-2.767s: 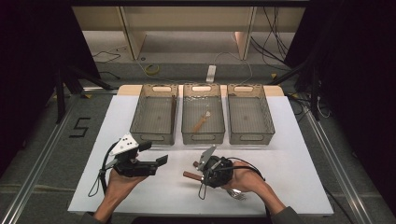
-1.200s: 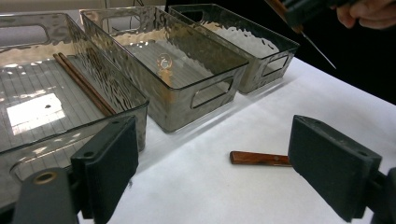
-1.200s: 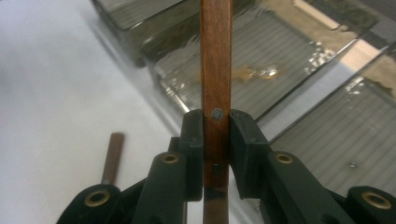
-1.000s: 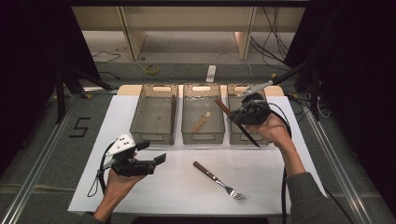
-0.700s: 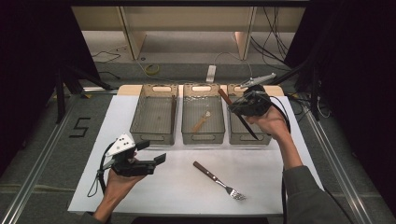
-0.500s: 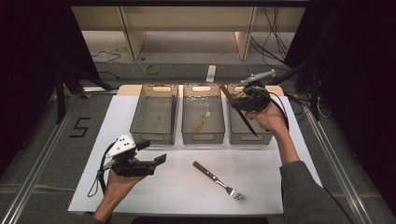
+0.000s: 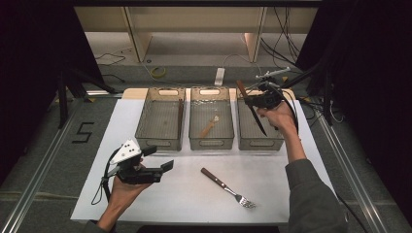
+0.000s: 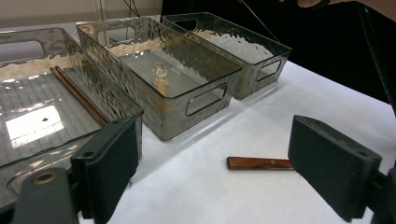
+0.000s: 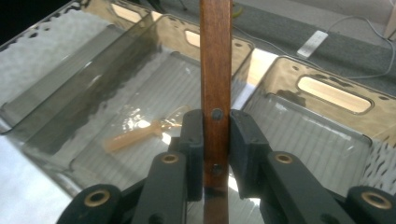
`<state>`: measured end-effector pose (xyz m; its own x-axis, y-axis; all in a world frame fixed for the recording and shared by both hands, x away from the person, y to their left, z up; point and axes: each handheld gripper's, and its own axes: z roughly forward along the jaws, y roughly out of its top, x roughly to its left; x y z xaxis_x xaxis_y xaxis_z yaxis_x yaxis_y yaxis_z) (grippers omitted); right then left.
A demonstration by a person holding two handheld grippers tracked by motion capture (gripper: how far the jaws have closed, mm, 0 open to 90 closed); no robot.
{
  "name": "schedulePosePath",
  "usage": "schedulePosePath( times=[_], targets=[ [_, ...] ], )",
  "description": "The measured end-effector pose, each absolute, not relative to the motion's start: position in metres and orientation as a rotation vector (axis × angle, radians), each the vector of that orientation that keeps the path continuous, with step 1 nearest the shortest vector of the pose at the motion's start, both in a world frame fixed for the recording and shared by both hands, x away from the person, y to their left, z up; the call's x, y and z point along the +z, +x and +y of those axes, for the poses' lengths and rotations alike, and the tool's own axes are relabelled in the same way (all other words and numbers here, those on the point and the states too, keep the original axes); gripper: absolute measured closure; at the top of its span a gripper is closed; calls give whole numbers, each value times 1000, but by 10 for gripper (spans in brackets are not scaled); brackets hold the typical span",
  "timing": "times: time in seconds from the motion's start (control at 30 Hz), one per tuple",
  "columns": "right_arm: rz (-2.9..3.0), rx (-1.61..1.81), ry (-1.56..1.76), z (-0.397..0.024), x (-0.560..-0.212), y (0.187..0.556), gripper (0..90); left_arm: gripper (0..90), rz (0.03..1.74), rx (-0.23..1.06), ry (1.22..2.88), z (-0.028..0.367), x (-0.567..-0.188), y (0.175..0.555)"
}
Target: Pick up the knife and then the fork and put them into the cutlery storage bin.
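My right gripper is shut on the wooden handle of a knife, held in the air over the right clear bin. The blade slants down toward the bin's inside. In the right gripper view the pads clamp the riveted handle of the knife, which rises upright between them. My left gripper hovers open over the front left of the white table, nothing between its jaws. A fork with a wooden handle lies on the table in front of the bins.
Three clear bins stand in a row at the back. The left bin holds chopsticks, the middle bin a pale spoon. Cables and shelving lie behind the table.
The right gripper has carried the knife from the table's front up to the right bin and turned it so the blade hangs down. The left gripper has stayed put.
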<state>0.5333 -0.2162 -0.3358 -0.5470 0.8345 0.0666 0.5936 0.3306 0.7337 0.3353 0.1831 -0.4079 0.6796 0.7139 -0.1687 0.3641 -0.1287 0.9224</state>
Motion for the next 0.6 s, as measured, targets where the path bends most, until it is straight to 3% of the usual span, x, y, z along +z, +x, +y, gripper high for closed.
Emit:
schedulePosePath(
  times=[0.6],
  targets=[
    [2162,1046,1408,-214,-355,554,767,159,864,379,1729,184,-407,334]
  ],
)
